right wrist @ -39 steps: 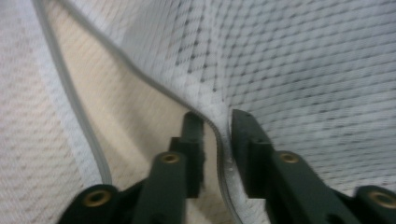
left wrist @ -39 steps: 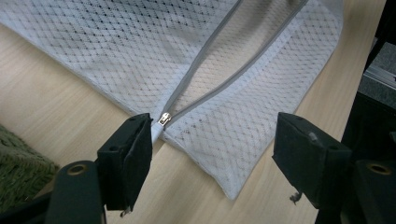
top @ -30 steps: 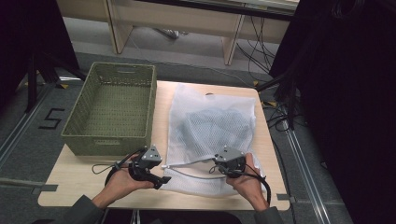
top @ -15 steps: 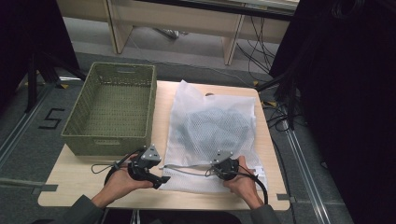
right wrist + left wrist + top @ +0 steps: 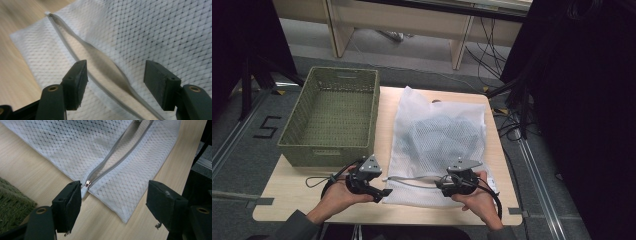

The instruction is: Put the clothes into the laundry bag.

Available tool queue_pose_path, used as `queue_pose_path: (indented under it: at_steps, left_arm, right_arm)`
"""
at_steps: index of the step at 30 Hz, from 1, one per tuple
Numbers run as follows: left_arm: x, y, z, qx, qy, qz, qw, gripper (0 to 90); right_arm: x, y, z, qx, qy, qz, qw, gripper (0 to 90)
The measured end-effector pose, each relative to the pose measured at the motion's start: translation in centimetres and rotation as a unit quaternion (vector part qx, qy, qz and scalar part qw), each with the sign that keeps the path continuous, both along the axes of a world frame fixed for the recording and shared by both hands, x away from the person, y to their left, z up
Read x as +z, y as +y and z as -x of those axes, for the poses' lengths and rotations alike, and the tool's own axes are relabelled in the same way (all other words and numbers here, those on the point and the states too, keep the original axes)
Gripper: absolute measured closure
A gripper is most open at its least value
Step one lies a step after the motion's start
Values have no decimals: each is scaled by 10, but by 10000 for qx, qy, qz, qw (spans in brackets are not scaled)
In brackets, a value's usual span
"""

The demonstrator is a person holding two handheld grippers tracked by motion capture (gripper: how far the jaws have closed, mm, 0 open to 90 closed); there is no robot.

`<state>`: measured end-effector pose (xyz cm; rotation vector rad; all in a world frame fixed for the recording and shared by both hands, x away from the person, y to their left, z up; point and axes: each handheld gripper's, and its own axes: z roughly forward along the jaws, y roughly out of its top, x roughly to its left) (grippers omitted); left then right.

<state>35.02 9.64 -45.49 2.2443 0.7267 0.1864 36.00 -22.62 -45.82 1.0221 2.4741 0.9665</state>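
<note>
So, count first: you had one white mesh laundry bag lying flat on the tabletop, something dark showing through the mesh in the middle, one grey zipper running along the bag's near edge, and one green woven basket just beside the bag on its left. Two tools, one per hand.

Your left tool sat at the bag's near left corner with its jaws spread and nothing pinched. In the left gripper view the zipper pull lay right against the inner face of one jaw at the zipper's end, and I couldn't tell whether they actually touched. The bag's corner lay between the jaws on bare wood.

Your right tool was over the near right part of the bag, jaws released. They had just been opening, and in the right gripper view the gaping zipper slit ran between them with neither pad pressing on it.

Compared with a second ago: your right hand had been clamped on the zipper line then, and now it had let go. The zipper stood partly open, the gap bowed wide. Left hand, bag and basket hadn't budged.
</note>
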Motion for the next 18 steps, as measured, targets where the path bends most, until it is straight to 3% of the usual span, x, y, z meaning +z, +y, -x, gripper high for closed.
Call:
queue_pose_path:
  at_steps: [1, 2, 3, 7, 8, 10, 12, 13, 15, 18]
  left_arm:
    - [1, 1, 1, 41, -17, -27, 10000, 276]
    - [1, 2, 0, -16, -34, -11, 10000, 276]
    - [1, 3, 0, -10, -65, -21, 10000, 276]
    - [2, 7, 3, 113, -17, 50, 9999, 276]
    - [3, 9, 2, 47, -88, 4, 9999, 276]
    - [3, 10, 3, 135, -17, 89, 9999, 275]
    - [4, 13, 3, 53, -89, 17, 9999, 274]
    - [4, 13, 4, 77, -76, 46, 9999, 274]
    - [4, 14, 5, 114, -53, 73, 9999, 274]
    - [5, 16, 6, 71, -98, 55, 9999, 272]
  right_arm:
    - [1, -1, 1, -20, 35, -49, 10000, 363]
    - [-1, 1, 2, -119, -92, -237, 9996, 359]
    - [3, -2, 3, -105, 10, -178, 9998, 356]
    - [6, -5, 6, -175, -92, -474, 9987, 344]
    - [7, -3, 9, -335, 81, -603, 9976, 338]
    - [7, -7, 9, -281, 74, -657, 9974, 330]
    - [6, -7, 11, -303, 107, -814, 9962, 320]
    - [8, -7, 12, -366, 194, -800, 9959, 317]
    - [7, -8, 13, -359, 100, -827, 9959, 310]
    - [8, -10, 15, -402, 203, -913, 9948, 303]
